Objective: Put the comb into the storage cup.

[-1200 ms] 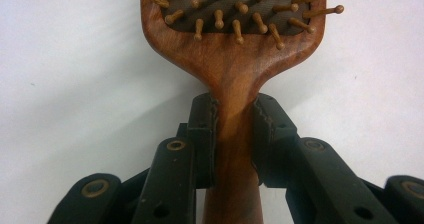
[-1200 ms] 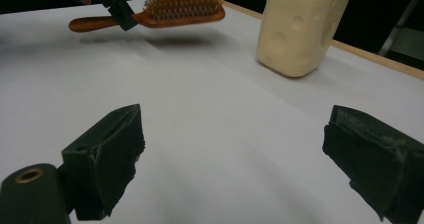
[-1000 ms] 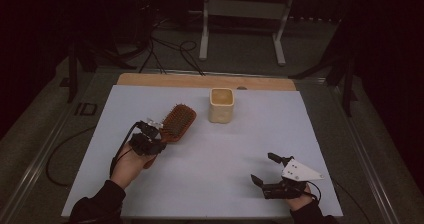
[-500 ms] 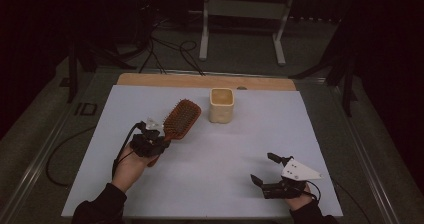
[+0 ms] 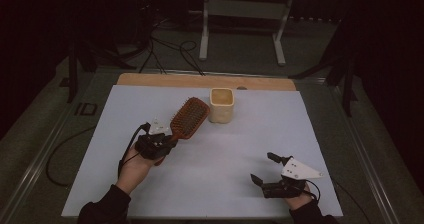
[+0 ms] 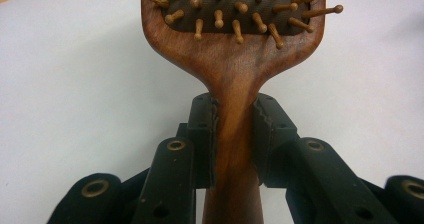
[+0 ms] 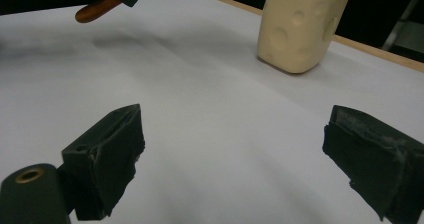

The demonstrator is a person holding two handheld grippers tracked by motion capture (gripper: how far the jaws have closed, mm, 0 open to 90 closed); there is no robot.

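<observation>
So the left gripper (image 5: 161,143) has its fingers (image 6: 202,134) clamped on the neck of the brown wooden paddle hairbrush (image 5: 188,118), bristles facing up. The brush sits left of the middle of the white-topped bench (image 5: 240,149), its head angled toward the far edge, just beside the cream plastic cup with dimpled sides (image 5: 221,105). The right gripper (image 5: 264,168) is near the front right corner, fingers (image 7: 107,154) spread wide with nothing between them, just bare bench.
</observation>
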